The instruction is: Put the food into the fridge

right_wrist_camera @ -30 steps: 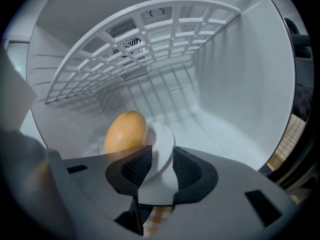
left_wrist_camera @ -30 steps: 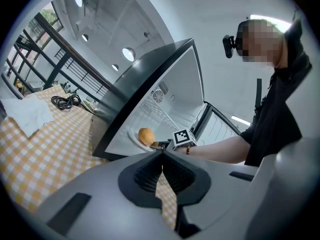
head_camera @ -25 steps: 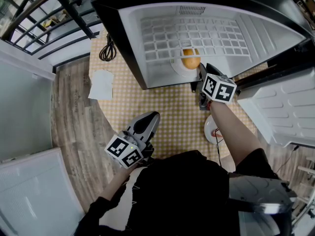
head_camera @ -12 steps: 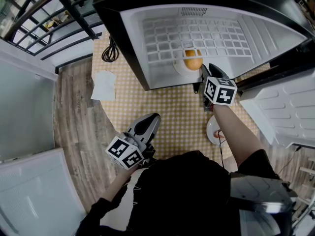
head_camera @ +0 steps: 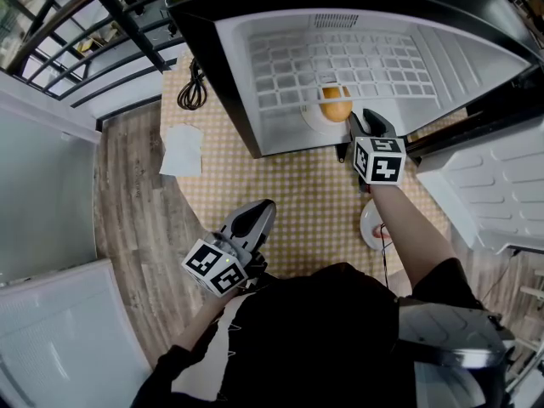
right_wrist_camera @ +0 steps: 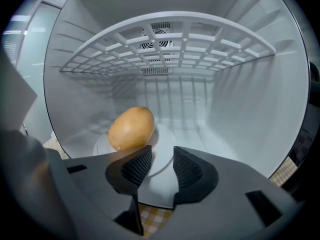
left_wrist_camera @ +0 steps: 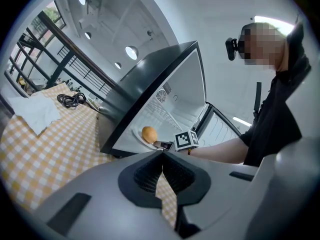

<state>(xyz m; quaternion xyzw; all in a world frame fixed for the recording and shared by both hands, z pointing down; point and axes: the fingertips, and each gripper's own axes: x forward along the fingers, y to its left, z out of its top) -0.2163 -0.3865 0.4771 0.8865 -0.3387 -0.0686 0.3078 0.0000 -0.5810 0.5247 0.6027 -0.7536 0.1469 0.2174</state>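
Note:
A smooth orange-brown food item (head_camera: 336, 107) lies on a white plate (head_camera: 311, 117) at the front of the open fridge's floor (head_camera: 280, 130). In the right gripper view the food (right_wrist_camera: 131, 128) sits left of centre on the plate (right_wrist_camera: 167, 136), just beyond the jaws. My right gripper (head_camera: 358, 127) is at the fridge mouth, its jaws a narrow gap apart over the plate's near rim, clamping nothing (right_wrist_camera: 161, 166). My left gripper (head_camera: 257, 213) hangs low over the checkered tablecloth with its jaws shut and empty (left_wrist_camera: 161, 156).
A wire shelf (right_wrist_camera: 170, 39) spans the fridge above the plate. The fridge door (head_camera: 484, 189) stands open at the right. A second white plate (head_camera: 367, 225) lies on the cloth under my right arm. A black cord (head_camera: 192, 92) and a white paper (head_camera: 181, 150) lie left of the fridge.
The right gripper has edged slightly further toward the fridge mouth beside the plate. The left gripper has hardly moved.

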